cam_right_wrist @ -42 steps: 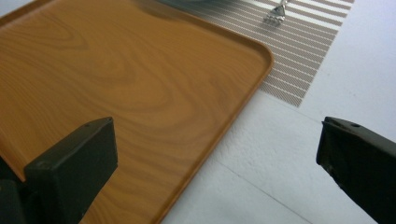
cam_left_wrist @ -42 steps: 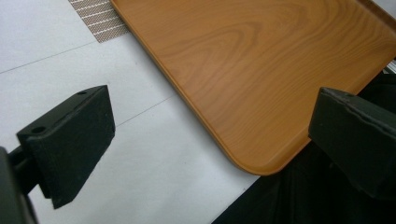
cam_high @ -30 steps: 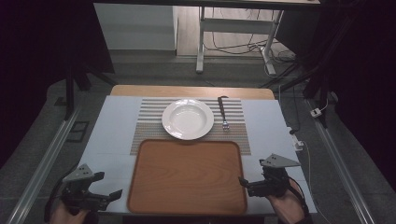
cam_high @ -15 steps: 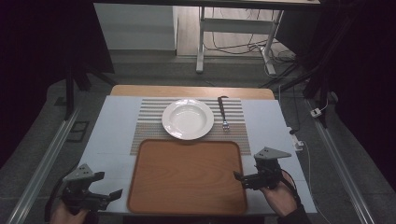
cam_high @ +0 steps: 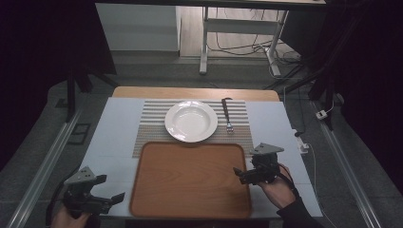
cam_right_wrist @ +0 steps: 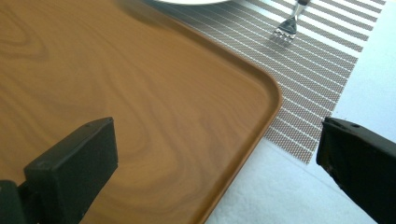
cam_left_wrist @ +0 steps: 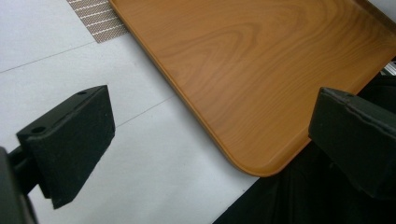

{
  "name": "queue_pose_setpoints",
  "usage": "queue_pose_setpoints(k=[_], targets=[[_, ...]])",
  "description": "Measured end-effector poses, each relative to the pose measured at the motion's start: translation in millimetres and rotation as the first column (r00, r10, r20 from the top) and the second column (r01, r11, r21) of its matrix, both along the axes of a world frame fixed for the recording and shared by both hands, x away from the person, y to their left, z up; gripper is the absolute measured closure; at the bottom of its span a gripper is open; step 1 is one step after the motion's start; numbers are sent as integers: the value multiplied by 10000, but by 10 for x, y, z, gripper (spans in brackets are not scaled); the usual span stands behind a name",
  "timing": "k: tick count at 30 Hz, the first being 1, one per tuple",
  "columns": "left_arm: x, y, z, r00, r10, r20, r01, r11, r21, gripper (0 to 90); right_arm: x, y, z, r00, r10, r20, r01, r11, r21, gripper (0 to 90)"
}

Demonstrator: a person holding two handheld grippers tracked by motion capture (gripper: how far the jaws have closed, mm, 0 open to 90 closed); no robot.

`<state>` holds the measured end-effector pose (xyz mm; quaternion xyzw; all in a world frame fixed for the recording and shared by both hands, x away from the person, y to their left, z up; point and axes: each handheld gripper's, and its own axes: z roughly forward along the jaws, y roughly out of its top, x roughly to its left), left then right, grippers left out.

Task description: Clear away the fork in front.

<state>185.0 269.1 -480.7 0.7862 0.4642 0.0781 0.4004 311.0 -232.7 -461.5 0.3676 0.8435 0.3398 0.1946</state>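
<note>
The right gripper [cam_high: 243,175] hung wide open, holding nothing, over the right edge of the rectangular brown wooden tray [cam_high: 190,178], which filled the lower centre of the high view. The left gripper [cam_high: 113,198], also spread wide and empty, sat at the lower left, just beside the tray's near left corner [cam_left_wrist: 254,168]. The round white ceramic plate [cam_high: 191,120] and the dark-handled metal fork [cam_high: 227,115] lay above the tray on the striped woven placemat [cam_high: 152,128]. Judging from this, a jaw closing on the shallow rim might slip off it. A one-sided lift could tilt the tray, and a forward push could drive it into the plate.
</note>
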Motion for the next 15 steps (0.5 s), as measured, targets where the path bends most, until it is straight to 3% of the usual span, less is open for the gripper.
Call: queue_pose_setpoints(k=[5, 8, 15], targets=[[3, -1, 0, 10000, -17, 7, 17, 10000, 19, 7, 99, 29, -24, 10000, 48, 53, -47, 9994, -347, 0], [5, -2, 0, 10000, -15, 2, 15, 10000, 14, 7, 183, 74, -44, 9994, 204, 295, -176, 9956, -925, 0], [7, -2, 0, 10000, -23, 1, 23, 10000, 13, 8, 315, 147, -68, 9976, 501, 478, -419, 9864, -1587, 0]])
